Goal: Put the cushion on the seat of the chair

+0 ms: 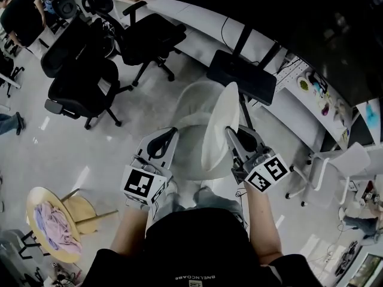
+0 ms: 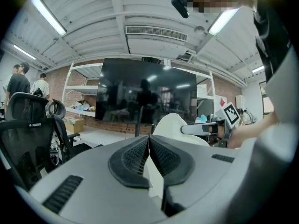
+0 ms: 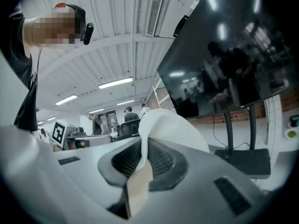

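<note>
Holding the round white fabric cushion (image 1: 216,121) on edge, pinched in our right tool (image 1: 230,131), we'd tip it flat onto the white round chair seat (image 1: 187,155), left tool (image 1: 172,133) pressed together, empty.

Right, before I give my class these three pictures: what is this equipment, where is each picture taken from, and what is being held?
There is no robot here. A person holds a two-jaw gripper in each hand. The head view comes from a camera on the person's head, looking steeply down. The other two come from cameras riding on each gripper, looking along its jaws. The right gripper is clamped on the edge of a round white cushion, held on edge over a white chair. The left gripper is shut, with nothing seen between its jaws. Black office chairs stand on the floor nearby.
</note>
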A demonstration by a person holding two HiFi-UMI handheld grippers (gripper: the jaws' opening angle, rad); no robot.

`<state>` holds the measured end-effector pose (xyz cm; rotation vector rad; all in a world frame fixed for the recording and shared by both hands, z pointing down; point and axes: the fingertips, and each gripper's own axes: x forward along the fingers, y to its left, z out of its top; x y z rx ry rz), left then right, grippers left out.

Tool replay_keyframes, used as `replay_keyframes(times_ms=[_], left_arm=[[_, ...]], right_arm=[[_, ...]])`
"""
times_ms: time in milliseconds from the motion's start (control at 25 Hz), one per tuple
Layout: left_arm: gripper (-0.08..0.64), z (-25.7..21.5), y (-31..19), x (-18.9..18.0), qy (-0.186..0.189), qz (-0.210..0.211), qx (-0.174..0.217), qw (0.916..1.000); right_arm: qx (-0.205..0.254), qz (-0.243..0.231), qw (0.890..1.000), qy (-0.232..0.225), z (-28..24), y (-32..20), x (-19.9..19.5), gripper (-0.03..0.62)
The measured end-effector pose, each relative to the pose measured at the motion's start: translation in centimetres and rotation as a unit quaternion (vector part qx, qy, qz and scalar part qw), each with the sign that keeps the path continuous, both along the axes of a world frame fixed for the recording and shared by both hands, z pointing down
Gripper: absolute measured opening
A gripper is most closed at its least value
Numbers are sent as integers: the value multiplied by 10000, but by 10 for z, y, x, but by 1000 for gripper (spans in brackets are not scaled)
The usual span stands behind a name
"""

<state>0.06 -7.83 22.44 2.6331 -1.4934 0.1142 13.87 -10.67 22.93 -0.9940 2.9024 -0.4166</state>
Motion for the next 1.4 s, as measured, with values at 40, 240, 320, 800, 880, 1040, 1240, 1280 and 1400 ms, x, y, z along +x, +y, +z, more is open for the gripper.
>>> replay_keyframes(times_ms=[40,240,320,800,880,1040,1240,1280,1400], left_arm=[[11,3,1,0,-9,-41,-34,10000],[11,17,3,4,-48,-178,-234,9996],[11,26,3,8,-69,-200,-350,9992],[12,78,14,32,-183,-183,-944,9952],[11,88,18,37,-218,-154,-1060,9940],[11,108,24,44,-250,-105,-1242,9919],[12,131,30,50,-209,-82,-1459,9890],[11,135,30,50,-212,-72,-1490,9886],[12,148,31,50,-232,-48,-1588,9870]], right_arm=[[-35,-29,10000,27,4,-1,1,44],[-244,-126,9995,179,26,-7,12,44],[-338,-110,9991,224,37,-10,19,44],[-1044,-261,9933,427,120,-7,55,44],[-1191,-284,9914,463,137,-3,60,44],[-1492,-305,9866,585,172,0,68,44],[-1824,-253,9804,704,210,7,80,45],[-1876,-233,9792,741,218,8,82,46],[-2050,-182,9743,915,238,12,89,46]])
